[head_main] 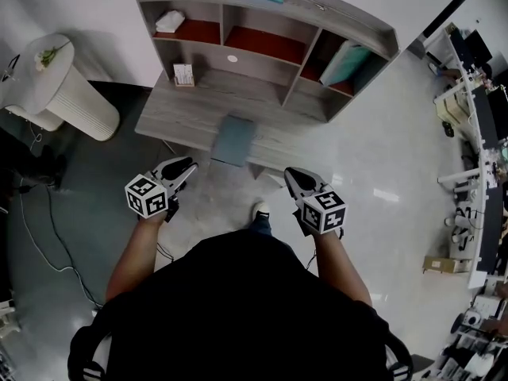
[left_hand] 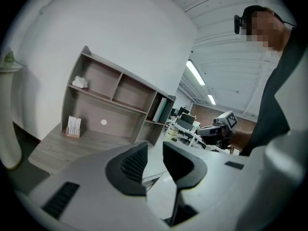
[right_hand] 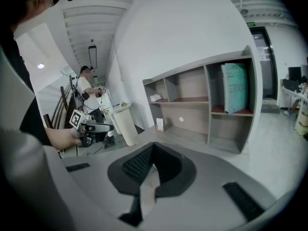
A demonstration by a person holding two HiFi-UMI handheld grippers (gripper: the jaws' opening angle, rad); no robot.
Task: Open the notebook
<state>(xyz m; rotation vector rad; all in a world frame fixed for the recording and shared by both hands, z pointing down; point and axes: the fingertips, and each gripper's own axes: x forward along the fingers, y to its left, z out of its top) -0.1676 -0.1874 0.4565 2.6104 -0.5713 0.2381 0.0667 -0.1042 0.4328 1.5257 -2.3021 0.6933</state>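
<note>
Closed notebook (head_main: pixel 233 140) on desk (head_main: pixel 178 109) below shelf (head_main: pixel 274 8); left gripper (head_main: pixel 188 166) fingers apart, right gripper (head_main: pixel 291 174) fingers together.

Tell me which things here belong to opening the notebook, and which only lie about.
For the job:
- notebook, lying at the front edge of the desk
- left hand-held gripper
- right hand-held gripper

Lying about:
- small card holder
- white bundle on the shelf
- teal books
- white pedestal
</note>
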